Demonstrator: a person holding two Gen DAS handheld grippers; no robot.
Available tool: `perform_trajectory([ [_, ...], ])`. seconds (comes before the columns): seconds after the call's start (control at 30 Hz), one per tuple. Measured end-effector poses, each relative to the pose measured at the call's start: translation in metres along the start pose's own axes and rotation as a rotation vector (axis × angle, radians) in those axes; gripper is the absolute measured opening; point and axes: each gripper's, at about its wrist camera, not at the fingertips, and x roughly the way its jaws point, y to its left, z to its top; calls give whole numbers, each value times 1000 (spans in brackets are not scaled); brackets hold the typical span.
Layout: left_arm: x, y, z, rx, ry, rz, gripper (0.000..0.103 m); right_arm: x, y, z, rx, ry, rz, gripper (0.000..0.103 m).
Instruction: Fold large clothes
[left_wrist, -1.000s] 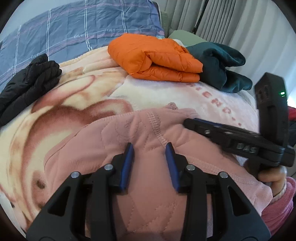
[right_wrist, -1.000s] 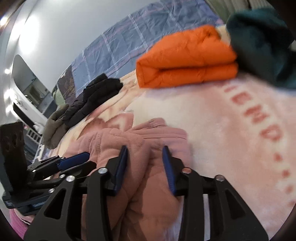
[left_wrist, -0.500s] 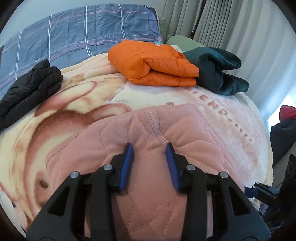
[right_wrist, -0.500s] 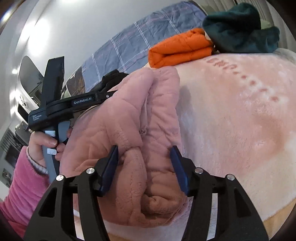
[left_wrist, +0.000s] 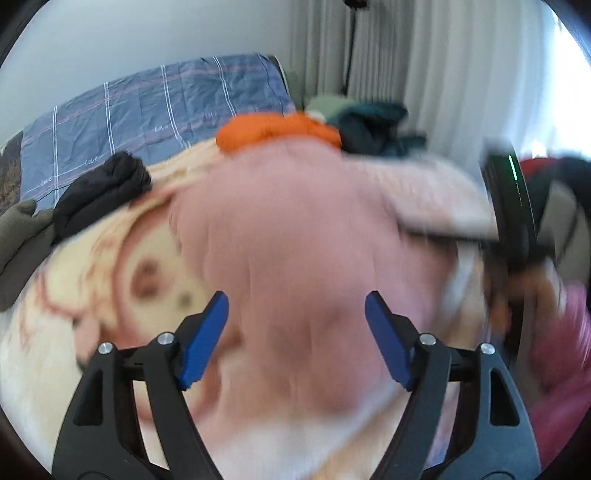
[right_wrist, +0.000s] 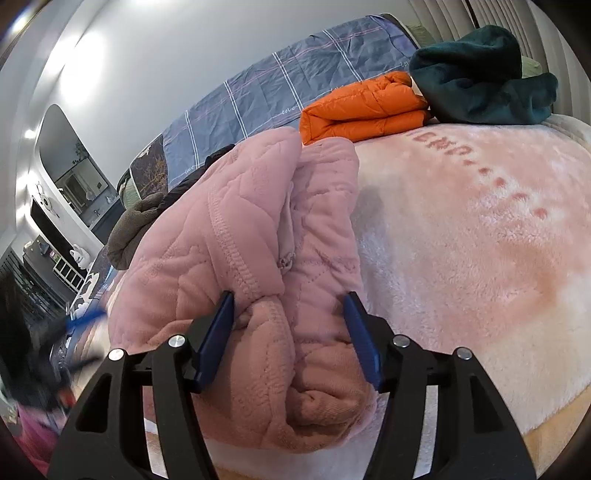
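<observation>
A pink quilted fleece garment lies bunched and partly lifted on the pink-and-cream blanket. My right gripper has its jaws apart on either side of a thick roll of this garment, near the bed's front edge. In the blurred left wrist view the pink garment fills the middle. My left gripper is open wide in front of it and holds nothing. The other gripper shows blurred at the right of that view.
A folded orange puffer jacket and a dark teal garment lie at the far side of the bed. A black garment and an olive one lie at the left, before a blue checked pillow.
My left gripper has opened wide and let go of the pink garment, and its view swung upward, blurred. My right gripper's jaws have spread a little around the bunched garment.
</observation>
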Motion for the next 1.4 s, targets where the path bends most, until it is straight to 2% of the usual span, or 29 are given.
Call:
perform_trajectory([
  [0.07,-3,-9,-27,12,25,-40,80,0,0,0,0,-4,-4,61],
  [0.13,5,-15,-39,14,64,-51,80,0,1,0,0,-7,-6,61],
  [0.27,32,-18,-37,-14,104,45,79,-2,1,-2,-2,-13,-10,61],
  [0.37,31,-3,-30,-116,66,45,76,-4,6,-6,-19,-30,-45,61],
  [0.4,27,0,-31,-121,63,59,76,-4,9,-7,-34,-36,-65,62],
  [0.47,24,4,-41,-97,84,110,77,0,15,-12,-70,-49,-157,81],
  [0.5,24,7,-47,-86,97,131,77,3,14,-13,-65,-45,-158,88],
  [0.53,23,15,-56,-113,116,129,77,6,5,-14,-12,-21,-103,89],
  [0.63,19,31,-66,-229,128,45,77,7,-10,-14,108,14,-28,89],
  [0.67,15,29,-66,-224,121,38,74,5,-9,-14,99,6,-34,89],
  [0.73,4,17,-61,-161,112,17,60,0,-2,-14,59,-12,-67,89],
  [0.8,-7,7,-56,-120,109,-23,28,-4,4,-14,32,-28,-93,89],
  [0.83,-16,5,-49,-117,110,-80,22,-4,5,-14,31,-31,-100,89],
  [0.87,-20,7,-44,-130,105,-104,22,-4,5,-14,32,-31,-99,89],
  [0.93,-32,12,-27,-154,36,-146,15,-5,4,-15,45,-31,-89,89],
  [1.0,-41,18,-4,-169,-44,-166,15,-6,5,-16,49,-30,-87,89],
  [1.1,-35,14,25,-128,-110,-102,17,-10,5,-17,46,-29,-90,89],
  [1.17,-8,17,46,-115,-114,-52,21,-14,8,-18,31,-36,-98,89],
  [1.2,17,19,53,-103,-77,-13,26,-15,7,-18,21,-40,-104,88],
  [1.27,56,23,53,-93,10,-15,29,-25,14,-19,-23,-63,-133,79],
  [1.3,63,24,50,-94,0,-14,29,-33,18,-17,-40,-79,-133,71],
  [1.33,62,22,50,-89,-13,-10,29,-41,22,-13,-52,-98,-127,56],
  [1.4,56,15,50,-58,-5,20,29,-54,33,-3,-77,-146,-91,40],
])
